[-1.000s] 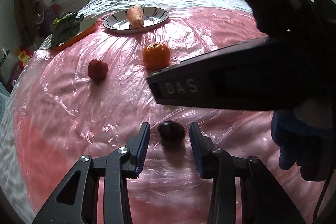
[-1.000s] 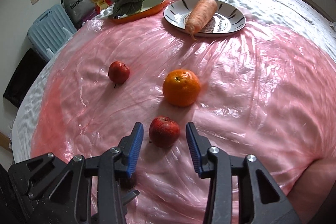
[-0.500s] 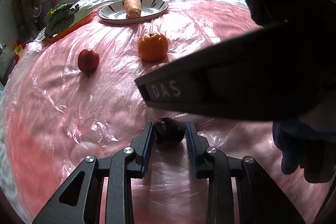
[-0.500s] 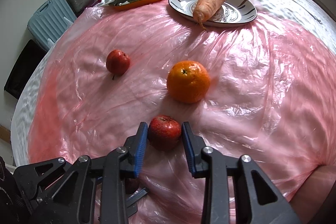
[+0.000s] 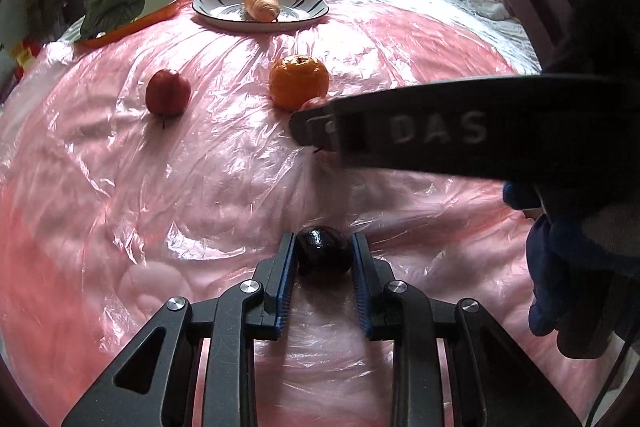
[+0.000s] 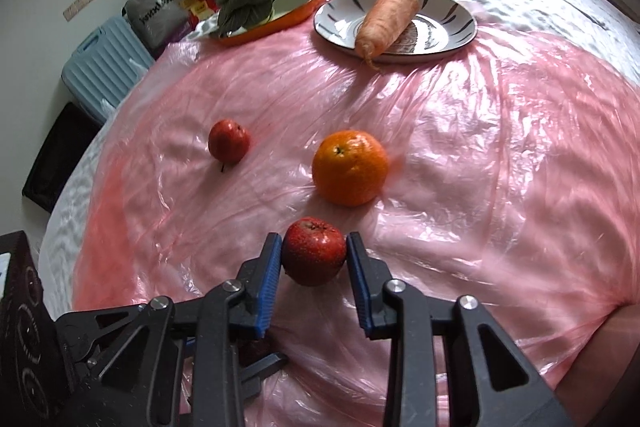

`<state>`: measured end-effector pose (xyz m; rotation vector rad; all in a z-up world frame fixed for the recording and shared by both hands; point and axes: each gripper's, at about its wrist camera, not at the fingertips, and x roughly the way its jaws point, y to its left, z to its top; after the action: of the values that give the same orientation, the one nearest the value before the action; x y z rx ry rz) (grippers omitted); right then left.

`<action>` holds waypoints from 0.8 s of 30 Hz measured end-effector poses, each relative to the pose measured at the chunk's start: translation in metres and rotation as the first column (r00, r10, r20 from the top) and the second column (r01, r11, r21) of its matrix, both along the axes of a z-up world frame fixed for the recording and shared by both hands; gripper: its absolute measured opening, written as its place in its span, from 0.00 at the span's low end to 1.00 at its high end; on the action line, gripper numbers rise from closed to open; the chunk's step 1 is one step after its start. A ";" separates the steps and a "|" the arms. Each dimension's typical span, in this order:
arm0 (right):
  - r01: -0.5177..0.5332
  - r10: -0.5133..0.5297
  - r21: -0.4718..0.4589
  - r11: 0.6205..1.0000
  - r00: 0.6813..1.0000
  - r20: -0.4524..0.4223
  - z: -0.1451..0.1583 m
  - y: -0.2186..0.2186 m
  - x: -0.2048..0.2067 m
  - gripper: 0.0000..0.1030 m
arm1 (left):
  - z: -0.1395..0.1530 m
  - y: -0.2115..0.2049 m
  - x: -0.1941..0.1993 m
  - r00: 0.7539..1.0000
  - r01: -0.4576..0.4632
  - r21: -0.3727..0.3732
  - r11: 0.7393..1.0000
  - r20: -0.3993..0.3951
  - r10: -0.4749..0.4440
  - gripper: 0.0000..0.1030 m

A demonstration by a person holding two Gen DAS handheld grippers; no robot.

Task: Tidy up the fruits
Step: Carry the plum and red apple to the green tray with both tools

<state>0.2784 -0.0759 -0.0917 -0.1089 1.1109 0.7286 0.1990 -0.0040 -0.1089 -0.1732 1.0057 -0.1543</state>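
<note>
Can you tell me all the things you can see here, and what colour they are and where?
red apple: one, red, between the right gripper's fingers
small red apple: one, red, lying free on the sheet, left of the orange
orange: one, orange, middle of the sheet
dark fruit: one, almost black, between the left gripper's fingers
carrot: one, pale orange, on the plate
plate: one, white with dark stripes, far side
leafy greens: one bunch, green, on the orange dish
orange dish: one, orange, left of the plate
plastic sheet: one, pink, over the table
left gripper: black, blue fingers, shut on the dark fruit
right gripper: black, blue fingers, shut on the red apple
</note>
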 end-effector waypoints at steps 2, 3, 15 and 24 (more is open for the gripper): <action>0.016 -0.016 0.020 1.000 1.000 0.000 0.003 -0.005 0.000 0.52 | 0.001 0.004 -0.001 1.000 -0.007 -0.020 1.000 -0.005 0.007 0.22; 0.022 -0.022 0.028 0.999 1.000 -0.001 0.004 -0.006 0.000 0.52 | 0.001 0.007 -0.001 1.000 -0.011 -0.029 1.000 -0.007 0.011 0.22; 0.068 -0.069 0.054 0.996 0.997 0.019 0.019 -0.019 -0.017 0.52 | 0.009 0.025 -0.006 0.999 -0.035 -0.095 0.995 -0.017 0.034 0.22; 0.100 -0.101 0.057 0.993 0.994 0.027 0.026 -0.025 -0.040 0.52 | 0.020 0.034 -0.024 0.998 -0.065 -0.071 0.995 -0.016 0.064 0.22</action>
<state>0.2388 -0.1009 -0.0652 -0.0167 1.0594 0.6648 0.1754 0.0298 -0.0888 -0.2718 1.0080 -0.1304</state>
